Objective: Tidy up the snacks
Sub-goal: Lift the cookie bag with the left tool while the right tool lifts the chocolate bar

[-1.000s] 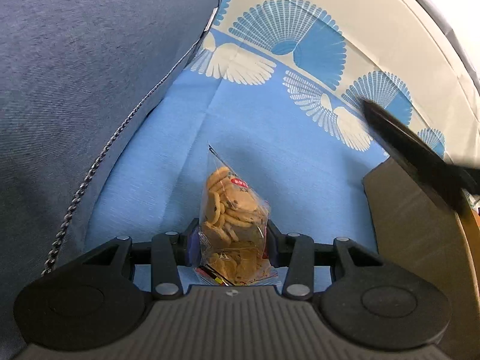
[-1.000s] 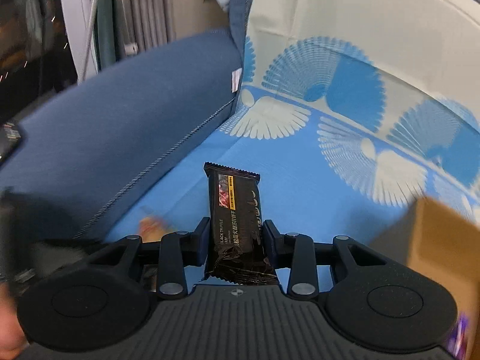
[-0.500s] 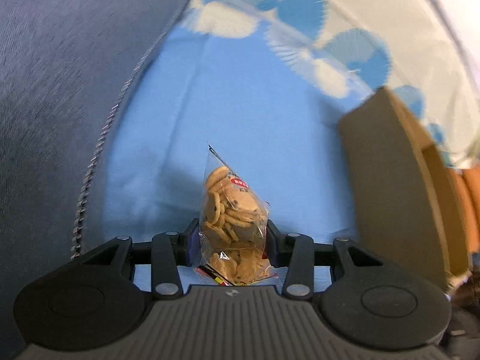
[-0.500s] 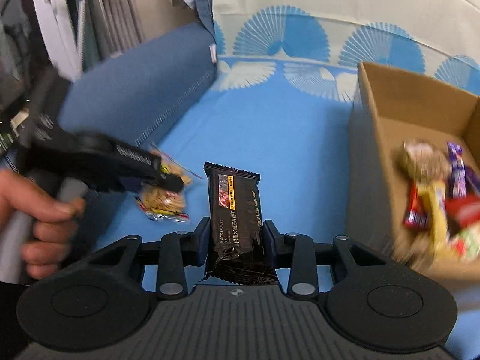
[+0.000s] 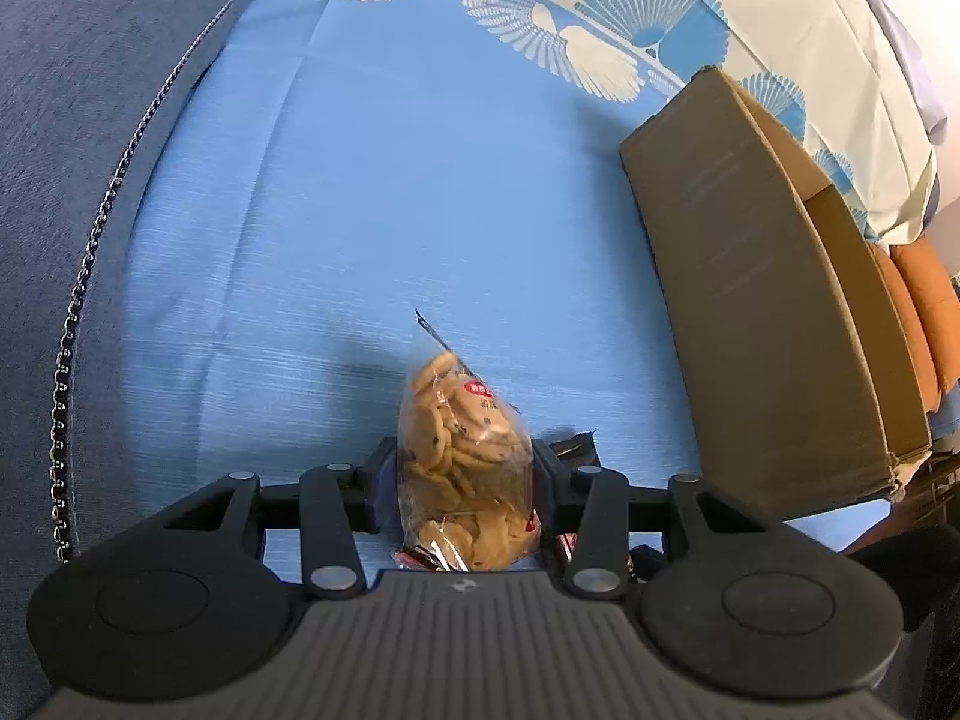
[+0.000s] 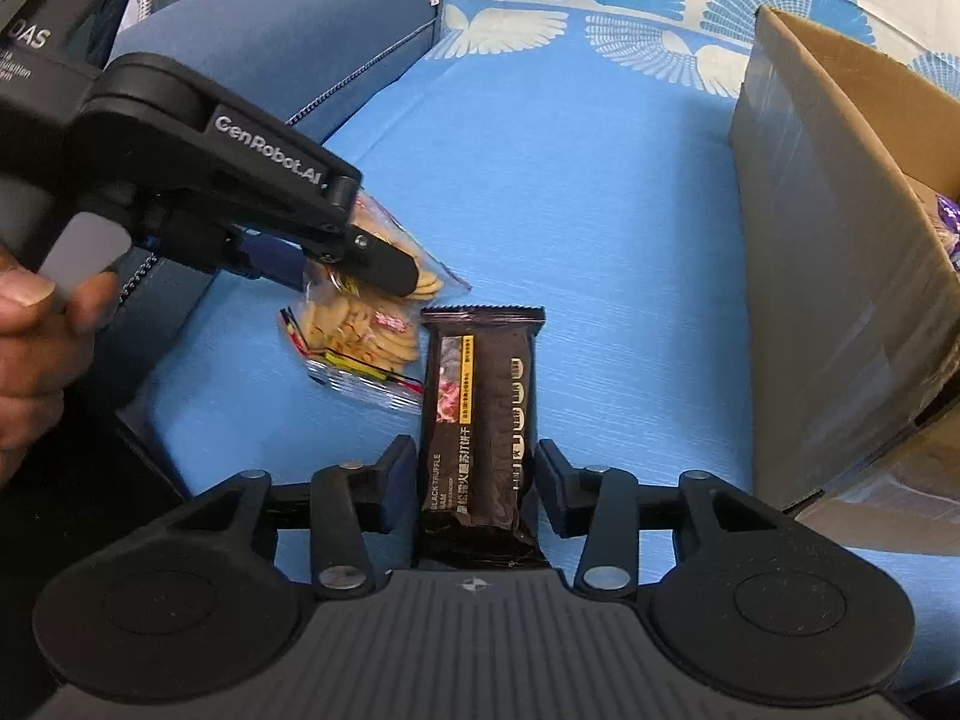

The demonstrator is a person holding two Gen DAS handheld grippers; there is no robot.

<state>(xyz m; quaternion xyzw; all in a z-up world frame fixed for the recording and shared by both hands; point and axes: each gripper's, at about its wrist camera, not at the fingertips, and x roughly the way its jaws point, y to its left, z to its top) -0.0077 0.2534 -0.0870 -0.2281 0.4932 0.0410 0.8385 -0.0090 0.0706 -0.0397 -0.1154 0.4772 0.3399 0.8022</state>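
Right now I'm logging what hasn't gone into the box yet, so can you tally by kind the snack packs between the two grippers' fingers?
Clear bag of small round biscuits, between the left gripper fingers: 1
Black wrapped cracker pack, between the right gripper fingers, whose jaws have just been opening: 1
Total: 2

1. A blue sofa seat (image 5: pixel 420 210) filled the view, its cover printed with white and blue fan motifs.
2. A darker blue armrest (image 6: pixel 288 48) bordered it.
3. An orange cushion (image 5: pixel 924 312) lay beyond.
4. Lighting was bright and even.
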